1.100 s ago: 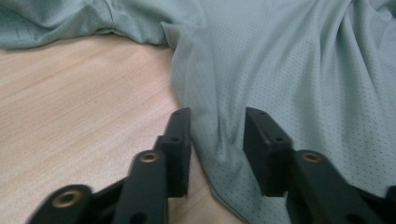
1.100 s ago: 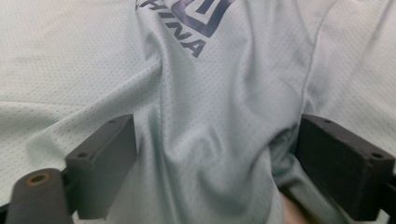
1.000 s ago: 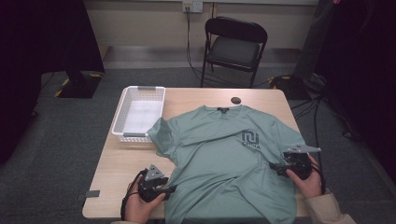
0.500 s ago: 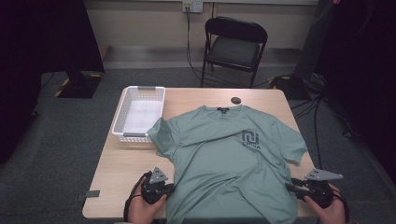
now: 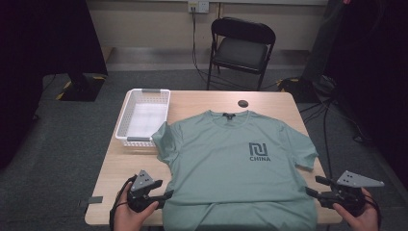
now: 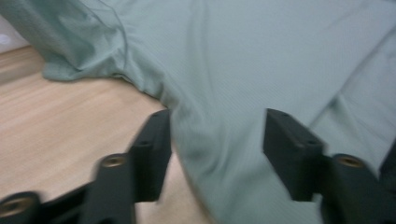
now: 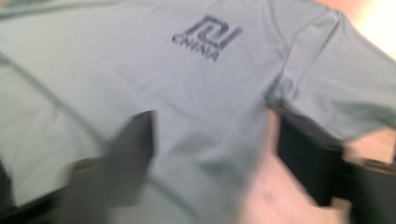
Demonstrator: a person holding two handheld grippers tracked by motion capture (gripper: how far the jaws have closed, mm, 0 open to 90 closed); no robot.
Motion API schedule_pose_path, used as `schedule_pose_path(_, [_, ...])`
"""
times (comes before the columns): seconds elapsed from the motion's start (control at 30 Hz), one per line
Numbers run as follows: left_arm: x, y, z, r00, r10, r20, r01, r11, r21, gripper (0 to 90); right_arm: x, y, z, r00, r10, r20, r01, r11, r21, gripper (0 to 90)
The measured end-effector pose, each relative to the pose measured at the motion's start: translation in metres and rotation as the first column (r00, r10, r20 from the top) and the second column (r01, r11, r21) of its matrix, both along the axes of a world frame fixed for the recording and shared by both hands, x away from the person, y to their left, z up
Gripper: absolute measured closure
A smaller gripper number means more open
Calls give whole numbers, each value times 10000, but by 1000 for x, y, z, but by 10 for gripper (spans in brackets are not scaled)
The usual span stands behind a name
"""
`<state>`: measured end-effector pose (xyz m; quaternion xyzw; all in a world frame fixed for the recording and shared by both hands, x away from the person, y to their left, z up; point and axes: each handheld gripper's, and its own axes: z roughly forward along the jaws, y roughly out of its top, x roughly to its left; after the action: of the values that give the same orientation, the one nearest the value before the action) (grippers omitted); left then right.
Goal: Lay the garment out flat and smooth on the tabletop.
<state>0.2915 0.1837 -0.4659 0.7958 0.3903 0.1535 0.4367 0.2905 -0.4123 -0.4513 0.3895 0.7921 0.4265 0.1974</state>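
Green t-shirt (image 5: 231,163) spread flat on wooden table (image 5: 115,168), white basket (image 5: 143,115) far left. Left gripper (image 5: 166,195) at near-left hem, right gripper (image 5: 312,186) at near-right; jaws apart on both.

A T-shirt (image 5: 235,168) lies spread flat on the surface (image 5: 192,101), collar toward the far edge and hem at the near edge. A basket (image 5: 144,115) sits at the surface's far left, just beside the shirt's left sleeve, and a small round object (image 5: 243,103) lies beyond the collar, with a chair (image 5: 242,48) on the floor behind. The left hand-held gripper (image 5: 163,196) is at the shirt's near left edge, and the right hand-held gripper (image 5: 313,186) at its near right corner.
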Motion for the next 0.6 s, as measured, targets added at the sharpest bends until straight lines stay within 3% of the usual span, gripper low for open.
schedule_pose_path(0.07, [7, -3, 4, 9995, -37, 328, 29, 9997, 232, 280, 8, 9, 0, 9998, -167, 147, 167, 9999, -3, 131])
schedule_pose_path(0.17, [20, -10, 7, 9993, -225, 291, 223, 9997, 93, 188, 24, 24, -2, 9997, 173, 158, -176, 9996, 230, 127])
schedule_pose_path(0.23, [28, -17, 8, 9980, -445, 459, 429, 9984, 357, 184, 35, 35, -6, 9988, 480, 138, -481, 9988, 103, 124])
schedule_pose_path(0.4, [41, -30, 5, 9972, -651, 381, 637, 9973, 361, 184, 57, 55, -23, 9975, 654, -273, -660, 9976, -207, 125])
schedule_pose_path(0.5, [41, -31, 1, 9975, -662, 253, 657, 9976, 197, 185, 61, 58, -31, 9971, 578, -494, -590, 9980, -246, 129])
schedule_pose_path(0.6, [35, -28, -5, 9968, -794, 106, 790, 9964, 307, 185, 59, 54, -34, 9971, 549, -536, -569, 9978, -354, 124])
